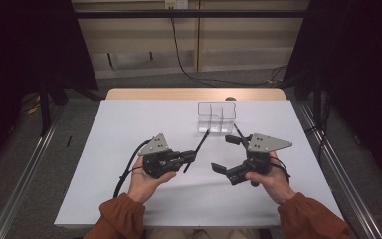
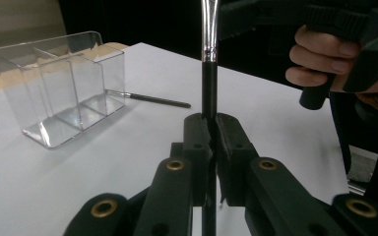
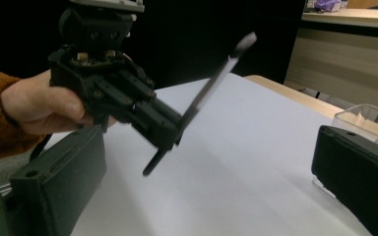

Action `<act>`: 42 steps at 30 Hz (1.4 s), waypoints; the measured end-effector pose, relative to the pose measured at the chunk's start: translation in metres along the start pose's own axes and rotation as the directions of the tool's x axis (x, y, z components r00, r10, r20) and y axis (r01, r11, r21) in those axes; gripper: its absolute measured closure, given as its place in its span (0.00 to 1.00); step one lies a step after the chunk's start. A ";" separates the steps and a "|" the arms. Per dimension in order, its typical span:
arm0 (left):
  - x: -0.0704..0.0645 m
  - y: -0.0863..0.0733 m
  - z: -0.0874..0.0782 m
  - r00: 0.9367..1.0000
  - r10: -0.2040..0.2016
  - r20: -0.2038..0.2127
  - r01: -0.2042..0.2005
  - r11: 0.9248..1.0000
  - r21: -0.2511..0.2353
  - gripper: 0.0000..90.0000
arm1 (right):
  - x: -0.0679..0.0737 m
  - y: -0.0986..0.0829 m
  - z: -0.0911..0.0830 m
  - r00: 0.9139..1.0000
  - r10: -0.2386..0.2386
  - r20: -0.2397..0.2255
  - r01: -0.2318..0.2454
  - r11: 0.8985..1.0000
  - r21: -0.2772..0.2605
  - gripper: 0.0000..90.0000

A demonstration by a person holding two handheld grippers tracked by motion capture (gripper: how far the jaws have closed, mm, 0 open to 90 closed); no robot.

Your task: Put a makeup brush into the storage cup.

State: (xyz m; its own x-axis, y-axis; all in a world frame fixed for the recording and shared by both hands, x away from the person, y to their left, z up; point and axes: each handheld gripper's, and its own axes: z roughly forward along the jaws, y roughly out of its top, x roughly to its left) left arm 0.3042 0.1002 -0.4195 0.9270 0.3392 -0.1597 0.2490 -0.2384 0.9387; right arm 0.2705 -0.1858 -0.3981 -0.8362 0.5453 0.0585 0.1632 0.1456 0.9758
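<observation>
- Nearest, the left gripper (image 1: 191, 155) has its jaws pressed together on a brush (image 1: 197, 149), pinching the black handle partway along. That leaves the bristle end free and pointing far, toward the organiser, which looks like a hold meant for dropping the brush in tip-up or tip-down.
- In the left gripper view the brush (image 2: 208, 64) rises straight out of the closed jaws, its metal ferrule above the grip.
- To the right, the right gripper (image 1: 227, 155) has its jaws spread wide and holds nothing; it waits beside the left, probably ready to steady or take something.
- Farther off stands a clear organiser (image 1: 217, 118) with divided compartments, apparently empty, upright on the white table (image 1: 129, 129).
- A second brush (image 2: 147, 99) lies flat on the table just beside the organiser, apparently not yet picked up.
</observation>
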 end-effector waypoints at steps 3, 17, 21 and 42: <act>0.000 0.000 0.000 1.000 -0.002 -0.001 0.002 1.000 -0.009 0.94 | 0.001 0.004 0.010 1.000 -0.006 -0.007 0.006 1.000 -0.006 0.00; -0.002 -0.003 0.006 1.000 -0.001 0.009 0.001 1.000 -0.003 0.94 | -0.003 0.003 0.029 0.998 0.059 -0.031 -0.060 0.998 -0.009 0.08; -0.002 -0.003 0.007 1.000 0.002 0.011 -0.002 1.000 0.005 0.94 | -0.004 0.002 0.031 0.996 0.076 -0.051 -0.075 0.997 0.006 0.15; -0.002 -0.006 0.014 1.000 0.001 0.016 -0.001 1.000 0.024 0.94 | -0.014 -0.006 0.032 0.987 0.116 -0.115 -0.109 0.992 0.062 0.71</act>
State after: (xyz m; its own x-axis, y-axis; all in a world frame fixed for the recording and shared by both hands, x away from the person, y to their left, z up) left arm 0.3044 0.0878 -0.4293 0.9316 0.3245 -0.1638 0.2546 -0.2611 0.9311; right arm 0.2977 -0.1676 -0.4115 -0.8663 0.4599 0.1947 0.2856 0.1365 0.9486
